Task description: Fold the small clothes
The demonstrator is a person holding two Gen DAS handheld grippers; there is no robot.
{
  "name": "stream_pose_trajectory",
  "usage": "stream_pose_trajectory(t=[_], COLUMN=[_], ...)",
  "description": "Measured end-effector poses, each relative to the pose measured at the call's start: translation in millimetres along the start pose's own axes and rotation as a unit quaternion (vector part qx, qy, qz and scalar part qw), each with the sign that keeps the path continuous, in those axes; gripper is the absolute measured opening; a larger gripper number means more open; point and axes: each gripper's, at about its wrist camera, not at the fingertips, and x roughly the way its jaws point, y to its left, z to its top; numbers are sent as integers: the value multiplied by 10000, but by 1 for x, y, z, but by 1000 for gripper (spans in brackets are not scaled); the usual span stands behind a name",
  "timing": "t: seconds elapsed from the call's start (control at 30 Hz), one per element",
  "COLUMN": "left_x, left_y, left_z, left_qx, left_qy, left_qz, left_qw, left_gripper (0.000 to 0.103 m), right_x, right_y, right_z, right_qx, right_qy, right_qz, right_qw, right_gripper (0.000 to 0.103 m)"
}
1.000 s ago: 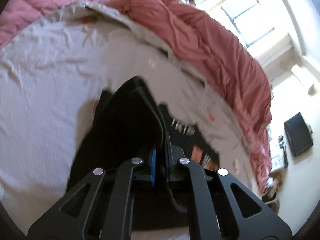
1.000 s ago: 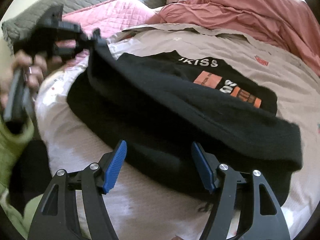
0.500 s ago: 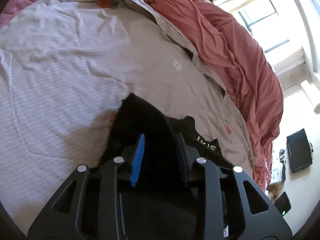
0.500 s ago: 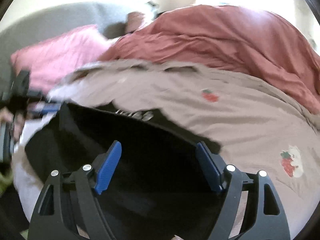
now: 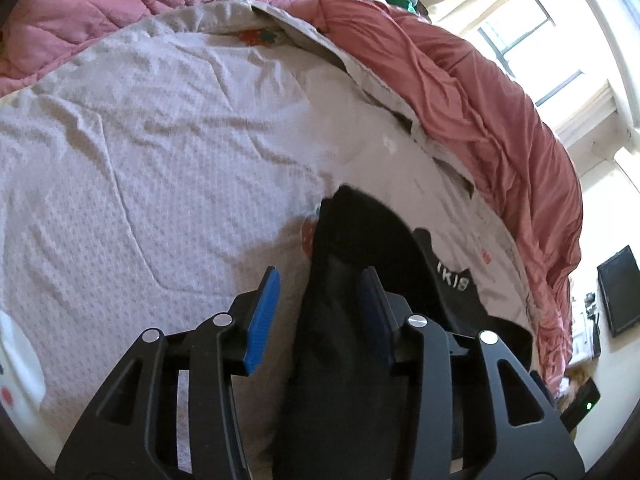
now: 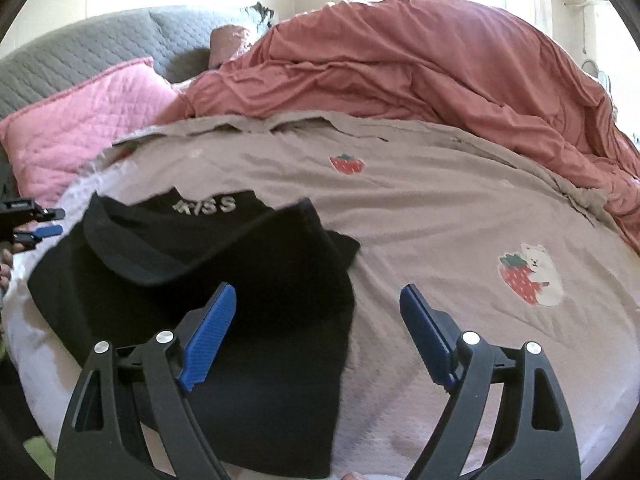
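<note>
- Both grippers are seen with nothing gripped: the left gripper [image 5: 320,312] is partly parted and its jaws are opening, with a fold of the black garment [image 6: 208,280] lying loosely between the pads, while the right gripper [image 6: 316,344] is spread wide and its jaws are opening too, with only the garment's right edge and bare cover between them.
- The black garment is laid on the bed cover [image 6: 440,220], toward its near left corner, already doubled over so that white lettering is shown at the far edge.
- Its long axis is judged to run away from the near edge of the bed, toward the pillows.
- From the right gripper the garment is found to the left; from the left gripper it is found directly ahead and beneath, so the left hand is judged the nearer for the next fold.
- A pink pillow [image 6: 80,120] and a bunched red duvet [image 6: 440,68] are left along the far edge.
</note>
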Motion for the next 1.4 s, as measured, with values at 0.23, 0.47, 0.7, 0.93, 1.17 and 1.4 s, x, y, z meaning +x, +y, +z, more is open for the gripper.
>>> stream_pose_trajectory(t=[0.23, 0.47, 0.7, 0.93, 1.17, 1.4], left_x=[3, -11, -5, 23, 57, 67], left_y=[-7, -2, -1, -10, -22, -35], left_z=[-17, -19, -8, 12, 26, 21], left_qx=[174, 188, 251, 529, 594, 767], left_qy=[119, 27, 55, 204, 409, 459], left_qz=[18, 82, 183, 336, 344, 521], left_qw=[9998, 9998, 9995, 9978, 9968, 9946], left_gripper=[36, 37, 37, 43, 44, 33], right_x=[47, 75, 78, 63, 80, 74], right_y=[4, -18, -53, -50, -50, -50], right_z=[26, 41, 21, 24, 34, 36], right_qx=[6, 651, 1439, 1362, 1505, 1539], right_qy=[239, 382, 702, 410, 550, 423], right_qz=[303, 307, -354, 41, 433, 507], right_qw=[9993, 9967, 9865, 9898, 9861, 9859], right_gripper=[82, 6, 25, 52, 56, 55])
